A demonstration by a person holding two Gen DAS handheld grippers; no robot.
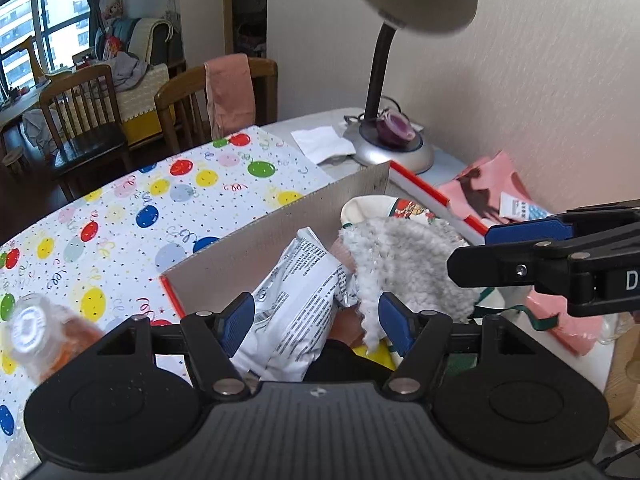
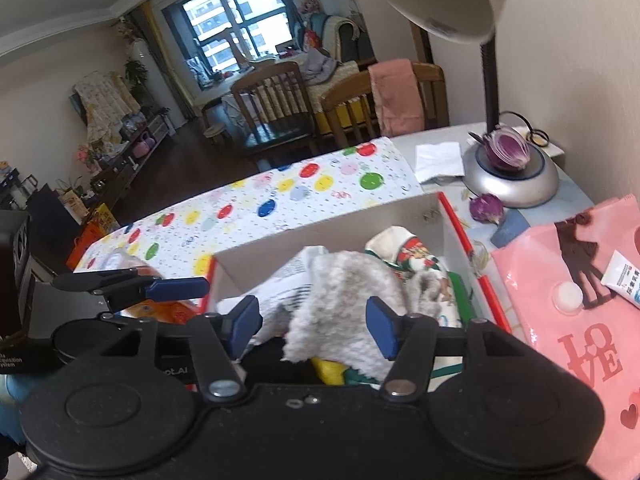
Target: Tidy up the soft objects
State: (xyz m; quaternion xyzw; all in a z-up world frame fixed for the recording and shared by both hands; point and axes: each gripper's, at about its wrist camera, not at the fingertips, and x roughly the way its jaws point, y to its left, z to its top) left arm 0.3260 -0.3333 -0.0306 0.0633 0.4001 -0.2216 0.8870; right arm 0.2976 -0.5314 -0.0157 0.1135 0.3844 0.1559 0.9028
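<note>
Blue-padded fingers frame my near field in both wrist views. My left gripper (image 1: 316, 318) stands wide open over the near end of the cardboard box (image 1: 280, 220), holding nothing; a white printed pouch (image 1: 304, 300) lies between its fingers without being clamped. My right gripper (image 2: 314, 326) is likewise spread wide and empty, with the grey fleece cloth (image 2: 344, 304) lying between its pads, not pinched.

Box contents, counted: one printed pouch, one grey fleece cloth, one white cloth item with a red-and-green print (image 2: 416, 260), one yellow item (image 2: 328, 370) and one dark item, both partly buried. The fleece cloth lies on top, overlapping the pouch.

Left of the box, one clear bottle with orange contents (image 1: 44, 336) is blurred. Right of the box lies one pink "LOVE" bag (image 2: 576, 320), carrying one white tube (image 2: 624, 280).

Farther back on the table (image 2: 432, 134): one balloon-print cover (image 1: 180, 200), one folded white tissue (image 2: 438, 160), one desk lamp (image 2: 508, 180) with one halved purple onion (image 2: 508, 148) on its base, and one small purple bulb (image 2: 486, 208) beside it.

Beyond stand two wooden chairs (image 1: 84, 120), one draped with a pink cloth (image 1: 230, 92).
</note>
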